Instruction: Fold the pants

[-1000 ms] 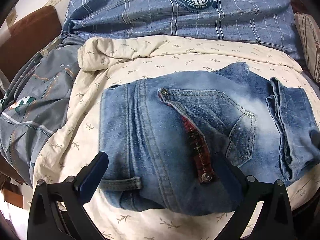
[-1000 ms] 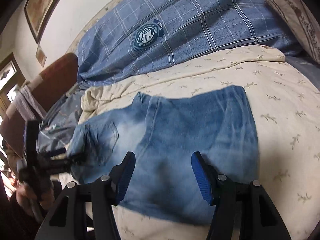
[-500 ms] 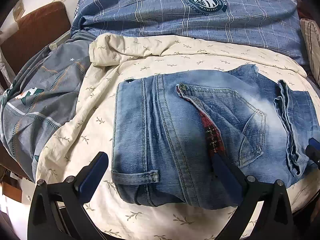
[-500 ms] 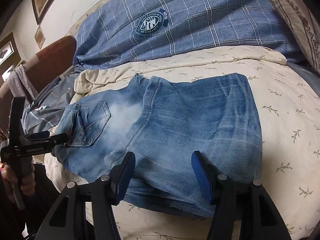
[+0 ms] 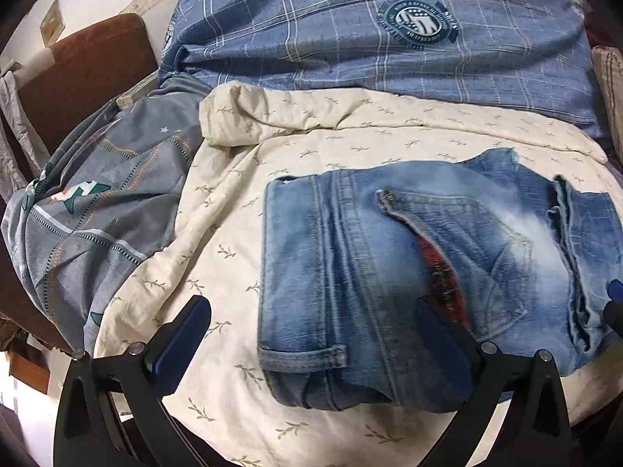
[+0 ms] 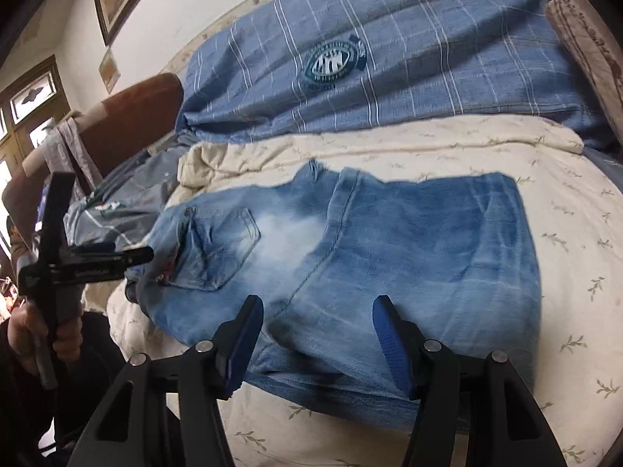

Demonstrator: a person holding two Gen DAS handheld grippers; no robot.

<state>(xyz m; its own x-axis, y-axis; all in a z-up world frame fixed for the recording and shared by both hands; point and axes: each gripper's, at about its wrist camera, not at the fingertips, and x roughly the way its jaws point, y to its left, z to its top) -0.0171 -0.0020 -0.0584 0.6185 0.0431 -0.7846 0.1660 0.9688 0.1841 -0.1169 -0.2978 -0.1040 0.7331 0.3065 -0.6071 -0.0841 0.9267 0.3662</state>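
Folded blue jeans (image 5: 389, 264) lie flat on a cream leaf-print sheet (image 5: 233, 233), back pocket up, a red plaid lining showing at the pocket edge. My left gripper (image 5: 311, 330) hovers open at the waistband end; its right finger is over the denim and its left finger over the sheet. In the right wrist view the jeans (image 6: 409, 241) spread ahead, and my right gripper (image 6: 317, 340) stands open above their near edge, pressing on nothing. The left gripper (image 6: 117, 258) shows at the far left there, held by a hand (image 6: 27, 327).
A blue plaid duvet (image 5: 350, 39) with a round badge lies across the back of the bed. A rumpled grey patterned blanket (image 5: 97, 214) sits at the left, beside a brown chair back (image 5: 89, 62). A patterned pillow (image 6: 584, 39) is at the right.
The left gripper has slid left off the jeans, so the waistband now sits toward its right finger. The right gripper's view has rolled more level; both stay open.
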